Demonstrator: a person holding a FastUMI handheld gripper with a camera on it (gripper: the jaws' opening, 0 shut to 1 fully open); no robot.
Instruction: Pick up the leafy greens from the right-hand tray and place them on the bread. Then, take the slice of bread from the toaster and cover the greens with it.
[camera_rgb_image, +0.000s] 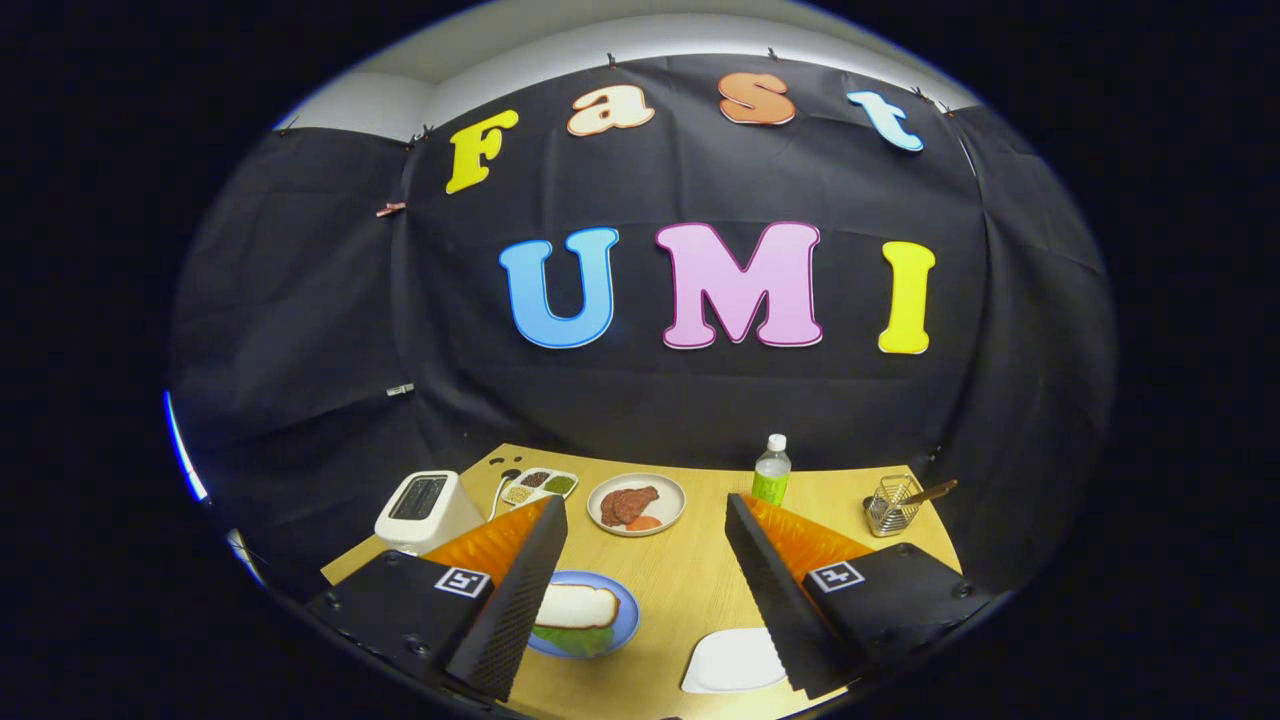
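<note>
Wooden table (690, 580) standing against a black cloth wall, pale ceiling showing above.

One toaster (428, 511) sitting left of the blue plate (622, 612). One seasoning tray (540, 486) and one meat plate (636, 503) lying beyond it. One bottle (771, 470) and one wire basket (891, 505) standing far right. One white tray (735, 661) lying right of the blue plate.

Bread (576, 606) resting over greens (575, 640) on the blue plate, just inside the left finger.

Gripper (642, 590) hanging wide apart, gripping nothing.
</note>
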